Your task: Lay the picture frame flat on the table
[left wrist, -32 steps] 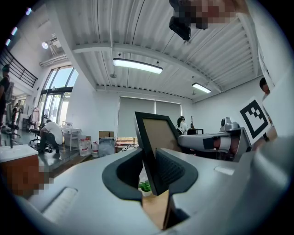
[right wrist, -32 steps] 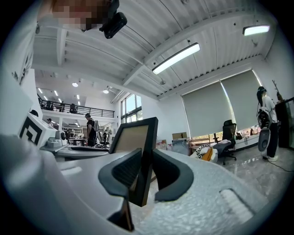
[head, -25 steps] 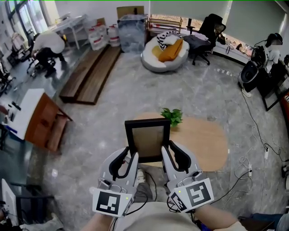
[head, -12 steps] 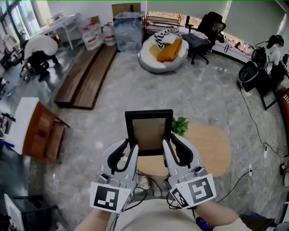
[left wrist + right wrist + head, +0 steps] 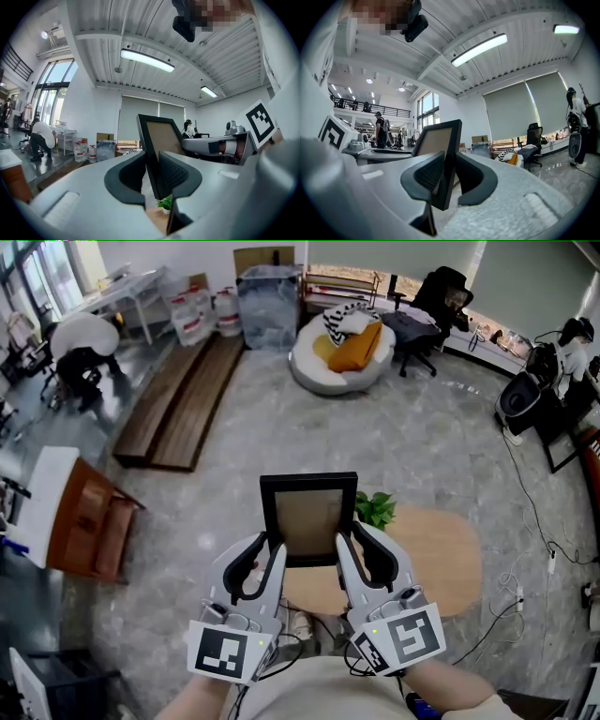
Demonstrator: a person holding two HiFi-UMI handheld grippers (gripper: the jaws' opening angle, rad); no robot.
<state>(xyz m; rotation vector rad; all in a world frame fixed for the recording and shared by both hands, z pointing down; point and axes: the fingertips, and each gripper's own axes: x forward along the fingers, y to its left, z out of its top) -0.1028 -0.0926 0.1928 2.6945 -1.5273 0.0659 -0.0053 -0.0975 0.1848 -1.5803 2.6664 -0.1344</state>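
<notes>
- The left gripper (image 5: 268,551) pinches the left rail of the frame (image 5: 309,517). In its own view the black rail (image 5: 151,154) stands between the jaws against the inner pad.
- The right gripper (image 5: 356,544) pinches the right rail the same way, and its view shows the frame's edge (image 5: 446,159) clamped between the dark pads.
- The frame hangs in the air between them, upright, with its tan panel facing the person. It is above the near-left end of the table (image 5: 441,559) and touches nothing else.
- A second ago the plant (image 5: 377,509) peeked over the frame's top right corner; now it shows beside the right rail. The frame has been carried across, still upright and in the same two-sided grip. Over the last half second hardly anything shifts.
- My reading: the carry is about done and the laying has not begun.
- The frame will need tipping down and lowering onto bare tabletop on the near side, clear of the plant at the far-left edge.
</notes>
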